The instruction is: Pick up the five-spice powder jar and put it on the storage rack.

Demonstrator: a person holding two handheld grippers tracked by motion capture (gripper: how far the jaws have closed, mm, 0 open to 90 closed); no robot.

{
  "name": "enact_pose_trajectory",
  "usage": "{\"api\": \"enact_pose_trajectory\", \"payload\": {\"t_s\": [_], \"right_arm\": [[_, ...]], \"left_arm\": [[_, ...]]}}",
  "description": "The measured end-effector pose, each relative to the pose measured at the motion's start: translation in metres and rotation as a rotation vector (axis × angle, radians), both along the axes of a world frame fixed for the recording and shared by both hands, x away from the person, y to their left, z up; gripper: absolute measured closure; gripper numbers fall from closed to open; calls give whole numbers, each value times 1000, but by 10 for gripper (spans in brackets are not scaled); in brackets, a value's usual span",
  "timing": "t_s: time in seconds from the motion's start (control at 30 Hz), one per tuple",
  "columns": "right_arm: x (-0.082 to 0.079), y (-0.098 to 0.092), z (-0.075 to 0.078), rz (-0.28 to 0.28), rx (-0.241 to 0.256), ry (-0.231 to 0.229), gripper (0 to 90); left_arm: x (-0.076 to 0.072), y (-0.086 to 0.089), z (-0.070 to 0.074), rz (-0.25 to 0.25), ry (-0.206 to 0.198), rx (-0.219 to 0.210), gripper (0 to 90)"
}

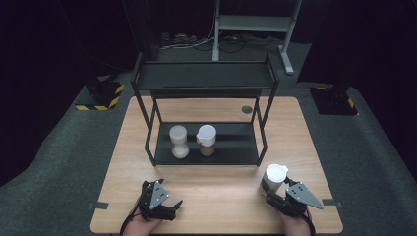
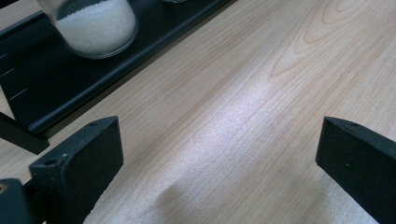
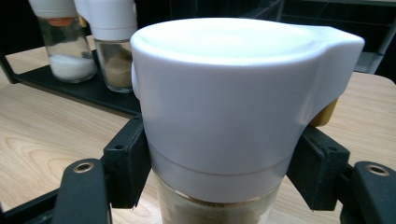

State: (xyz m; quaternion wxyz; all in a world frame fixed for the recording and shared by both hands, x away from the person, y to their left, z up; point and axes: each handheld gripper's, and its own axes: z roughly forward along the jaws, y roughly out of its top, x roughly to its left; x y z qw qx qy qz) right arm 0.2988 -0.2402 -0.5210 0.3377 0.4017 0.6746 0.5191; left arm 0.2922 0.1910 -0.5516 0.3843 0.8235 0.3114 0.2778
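High view: the right gripper (image 1: 276, 192) grips a white-capped jar (image 1: 274, 178) near the table's (image 1: 216, 196) front right corner, just outside the black rack (image 1: 206, 78), whose lower shelf holds two more jars (image 1: 179, 141); the left gripper (image 1: 172, 206) rests at the front left. Left gripper view: its jaws stand wide apart over bare wood, one jar of white grains (image 2: 95, 28) on the shelf beyond. Right gripper view: both jaws press the jar (image 3: 224, 112) just below its cap.

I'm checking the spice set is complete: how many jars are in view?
3. Two stand side by side on the rack's bottom shelf: the white-filled jar and the brown-filled jar. The third jar sits between the right gripper's jaws on the table.
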Motion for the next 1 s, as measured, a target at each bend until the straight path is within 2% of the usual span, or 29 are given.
{"api": "enact_pose_trajectory", "payload": {"t_s": [1.0], "right_arm": [[-5, 53, -3, 119, -5, -2, 302]], "left_arm": [[0, 0, 0, -2, 1, -2, 11]]}}
